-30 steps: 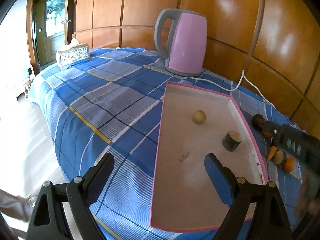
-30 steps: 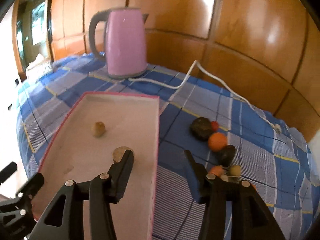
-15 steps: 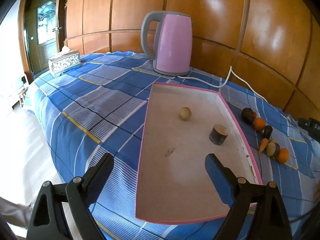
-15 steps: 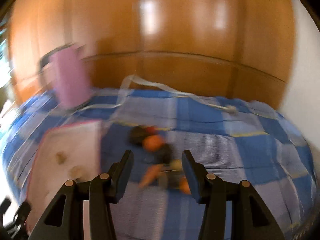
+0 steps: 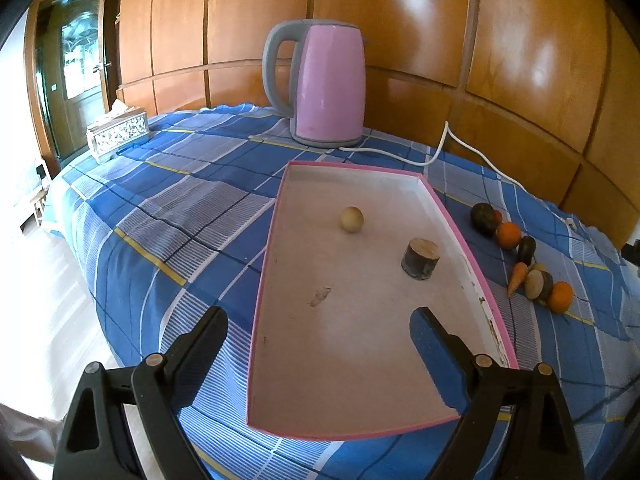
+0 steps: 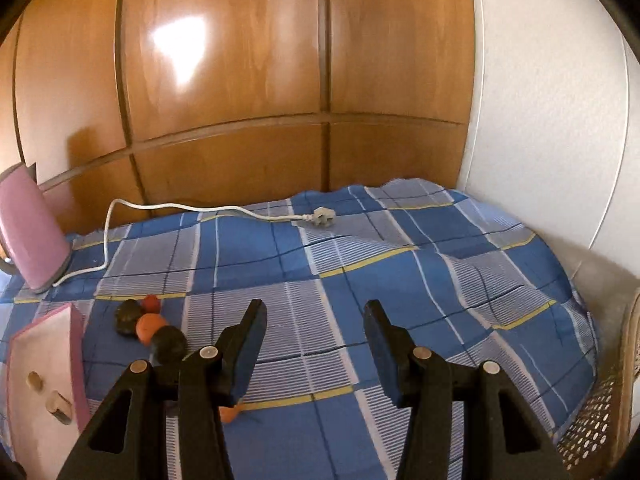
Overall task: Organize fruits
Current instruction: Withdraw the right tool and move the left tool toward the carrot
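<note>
A pink-rimmed tray (image 5: 276,216) lies on the blue plaid cloth and holds a pale round fruit (image 5: 351,219) and a dark cut stub (image 5: 420,258). To its right lies a cluster of fruits: a dark one (image 5: 483,218), an orange (image 5: 508,235), a carrot (image 5: 517,277) and another orange (image 5: 560,297). My left gripper (image 5: 318,330) is open and empty above the tray's near end. My right gripper (image 6: 314,330) is open and empty over bare cloth, right of the cluster (image 6: 150,326). The tray's edge (image 6: 76,344) shows at the left of that view.
A pink kettle (image 5: 324,88) stands behind the tray, its white cord (image 6: 200,210) and plug (image 6: 322,218) trailing right. A tissue box (image 5: 117,134) sits far left. Wood panels back the table. A perforated basket (image 6: 596,432) stands off the right edge.
My right gripper has swung right, away from the tray, past the fruit cluster to the cloth's right side. My left gripper's view has pulled back and turned slightly; it stays open.
</note>
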`<state>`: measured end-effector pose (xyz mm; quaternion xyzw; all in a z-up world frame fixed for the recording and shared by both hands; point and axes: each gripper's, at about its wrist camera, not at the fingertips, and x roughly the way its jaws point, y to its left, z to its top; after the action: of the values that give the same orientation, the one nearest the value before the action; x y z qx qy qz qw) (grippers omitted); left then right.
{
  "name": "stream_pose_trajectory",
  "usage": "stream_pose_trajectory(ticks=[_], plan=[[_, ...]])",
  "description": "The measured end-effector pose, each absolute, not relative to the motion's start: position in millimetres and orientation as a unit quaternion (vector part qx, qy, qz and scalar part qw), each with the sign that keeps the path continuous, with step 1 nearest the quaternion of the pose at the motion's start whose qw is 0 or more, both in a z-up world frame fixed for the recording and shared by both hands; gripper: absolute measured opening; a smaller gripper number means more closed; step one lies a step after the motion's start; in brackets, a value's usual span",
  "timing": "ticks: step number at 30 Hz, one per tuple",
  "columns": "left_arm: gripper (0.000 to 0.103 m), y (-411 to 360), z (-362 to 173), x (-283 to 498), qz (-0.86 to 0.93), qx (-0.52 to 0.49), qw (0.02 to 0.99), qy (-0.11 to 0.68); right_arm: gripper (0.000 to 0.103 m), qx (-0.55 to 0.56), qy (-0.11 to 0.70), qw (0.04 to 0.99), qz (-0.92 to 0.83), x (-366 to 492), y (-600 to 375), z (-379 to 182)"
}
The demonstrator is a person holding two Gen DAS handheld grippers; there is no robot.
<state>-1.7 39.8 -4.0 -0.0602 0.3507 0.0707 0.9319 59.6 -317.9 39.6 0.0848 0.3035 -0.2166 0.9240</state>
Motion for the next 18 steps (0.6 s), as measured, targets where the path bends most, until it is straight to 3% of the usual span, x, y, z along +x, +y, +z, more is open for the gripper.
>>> stream_pose_trajectory(ticks=[18], plan=[[0.093, 28.8, -5.5, 1.4, 0.050, -0.049, 0.932, 0.356, 0.051, 0.084, 0.341, 0.921, -0.168, 62.4, -314.2, 11.9]])
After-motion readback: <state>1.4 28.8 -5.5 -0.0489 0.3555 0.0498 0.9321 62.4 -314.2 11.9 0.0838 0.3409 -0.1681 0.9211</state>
